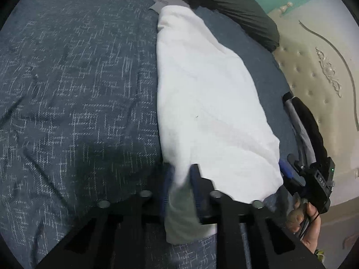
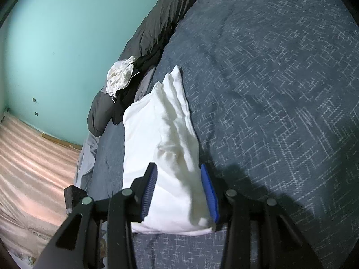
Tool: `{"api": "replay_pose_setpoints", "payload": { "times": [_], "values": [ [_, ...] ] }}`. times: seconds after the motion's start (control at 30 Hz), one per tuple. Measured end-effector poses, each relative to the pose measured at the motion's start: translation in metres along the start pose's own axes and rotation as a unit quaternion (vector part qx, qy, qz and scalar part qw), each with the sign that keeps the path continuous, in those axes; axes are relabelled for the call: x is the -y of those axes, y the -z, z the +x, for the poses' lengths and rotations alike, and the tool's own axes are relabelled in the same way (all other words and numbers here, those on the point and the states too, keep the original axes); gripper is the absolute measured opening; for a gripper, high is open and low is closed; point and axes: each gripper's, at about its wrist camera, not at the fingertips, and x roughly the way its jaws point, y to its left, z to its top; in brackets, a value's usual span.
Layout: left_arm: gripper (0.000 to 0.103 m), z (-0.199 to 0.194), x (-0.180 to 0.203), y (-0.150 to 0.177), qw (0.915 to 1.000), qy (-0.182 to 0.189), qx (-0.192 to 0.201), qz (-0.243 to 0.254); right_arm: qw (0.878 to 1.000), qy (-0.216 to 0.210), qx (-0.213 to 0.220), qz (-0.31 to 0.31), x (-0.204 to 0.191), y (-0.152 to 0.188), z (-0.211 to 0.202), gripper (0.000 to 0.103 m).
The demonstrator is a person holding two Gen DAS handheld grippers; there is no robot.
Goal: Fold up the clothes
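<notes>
Two grippers work over a bed covered in dark blue fabric with a pale crosshatch print, which fills most of both views. Along its far edge lies a dark grey-green duvet, bunched in folds against a turquoise wall. Beside the bed, the left wrist view shows a cream tufted headboard with ornate carved trim.

On the bedspread lies a white garment, folded into a long narrow shape that tapers toward its far end; a bit of grey cloth peeks out beyond that end. The near end of the garment is in both grippers.

Seen from its own camera, the left gripper is closed on a corner of the white garment, with the fabric pinched between the fingers and trailing down toward the lens. The right gripper stands with its blue-padded fingers spread to either side of the folded bundle, the pads pressing against its flanks, so the cloth sits held between them.

In the left wrist view a hand grips the right gripper's black handle at the right edge. A crumpled white cloth rests on the duvet near the wall.
</notes>
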Motion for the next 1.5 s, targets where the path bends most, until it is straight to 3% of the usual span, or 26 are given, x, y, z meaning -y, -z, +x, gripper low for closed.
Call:
{"api": "replay_pose_setpoints", "payload": {
  "times": [0.17, 0.33, 0.73, 0.87, 1.0, 1.5],
  "values": [
    [0.013, -0.010, -0.004, -0.009, 0.9990, 0.016, 0.030, -0.029, 1.000, -0.003, -0.005, -0.002, 0.000, 0.000, 0.001, 0.041],
    [0.011, -0.014, -0.018, -0.006, 0.9956, 0.005, 0.048, -0.080, 1.000, -0.003, -0.008, -0.003, -0.001, 0.000, 0.003, 0.041],
    [0.014, -0.017, -0.014, 0.030, 0.9989, 0.023, 0.019, -0.035, 1.000, -0.002, -0.009, 0.005, 0.003, 0.002, 0.000, 0.041],
    [0.027, -0.016, -0.015, 0.039, 0.9994, 0.021, 0.011, -0.024, 1.000, 0.006, -0.026, -0.002, 0.002, 0.008, 0.002, 0.050],
    [0.037, -0.015, -0.021, 0.050, 0.9991, 0.027, 0.011, -0.031, 0.999, 0.019, -0.046, -0.012, 0.000, 0.014, 0.005, 0.050],
    [0.039, 0.004, -0.013, 0.051, 0.9979, 0.053, 0.007, -0.037, 0.993, 0.033, -0.106, -0.031, -0.004, 0.025, 0.025, 0.051]
  ]
}}
